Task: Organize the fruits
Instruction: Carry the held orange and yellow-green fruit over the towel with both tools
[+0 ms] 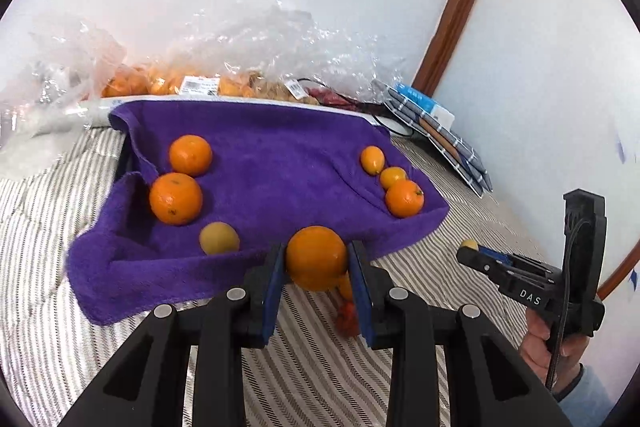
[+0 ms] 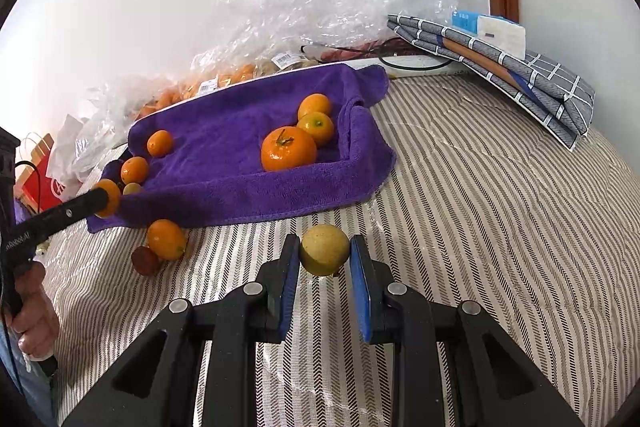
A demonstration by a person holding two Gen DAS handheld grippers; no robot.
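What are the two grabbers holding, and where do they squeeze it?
The left gripper holds an orange, pinched on its two opposite sides. The right gripper holds a small yellow fruit the same way, by its sides.

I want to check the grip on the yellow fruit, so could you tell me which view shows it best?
The right wrist view: the yellow fruit sits large and centred between the right gripper fingers. The left wrist view shows only a sliver of it at that gripper's tip.
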